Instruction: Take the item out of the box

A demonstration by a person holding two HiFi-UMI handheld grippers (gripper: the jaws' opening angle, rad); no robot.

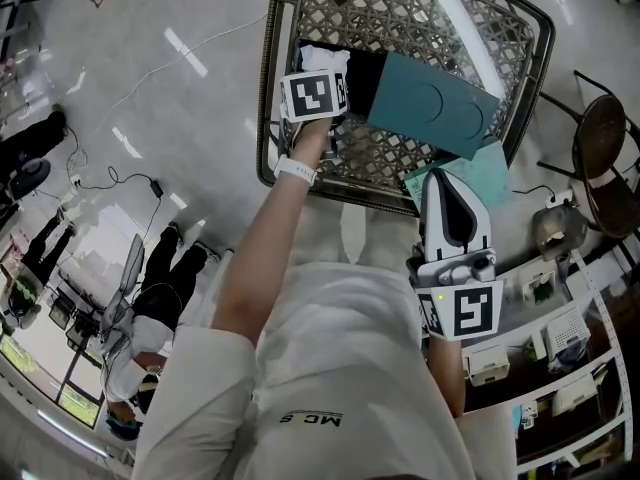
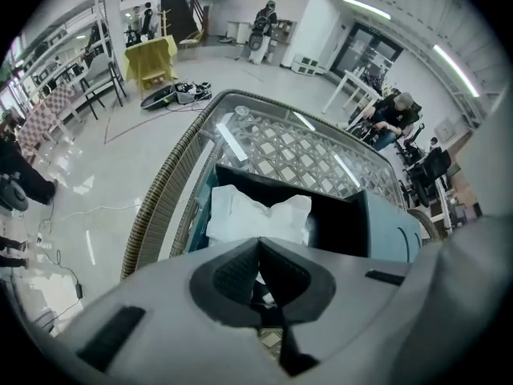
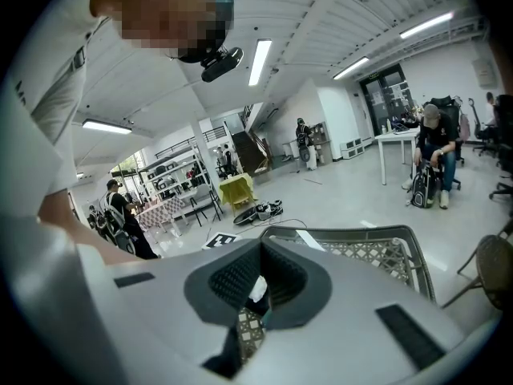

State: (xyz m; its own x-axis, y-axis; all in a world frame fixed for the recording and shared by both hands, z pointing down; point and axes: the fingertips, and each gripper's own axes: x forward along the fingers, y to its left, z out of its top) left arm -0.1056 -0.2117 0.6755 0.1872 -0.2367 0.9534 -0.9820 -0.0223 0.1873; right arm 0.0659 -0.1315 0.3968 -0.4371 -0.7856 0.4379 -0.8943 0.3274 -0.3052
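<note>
Head view: my left gripper [image 1: 318, 93] hangs over the teal box [image 1: 432, 105], nearer than my right gripper [image 1: 447, 203], which is held well back.

Left gripper view: jaws closed and empty, white wrapped item [image 2: 255, 212] just ahead, lying crosswise in the box.

Right gripper view: jaws closed, empty.

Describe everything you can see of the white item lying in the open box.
The white item looks like soft, crumpled wrapping or cloth, with a dip in its upper edge. It lies in the left end of the open teal box, against its black interior, on the wicker table. The left gripper, jaws together, sits at its near edge; contact is unclear.
</note>
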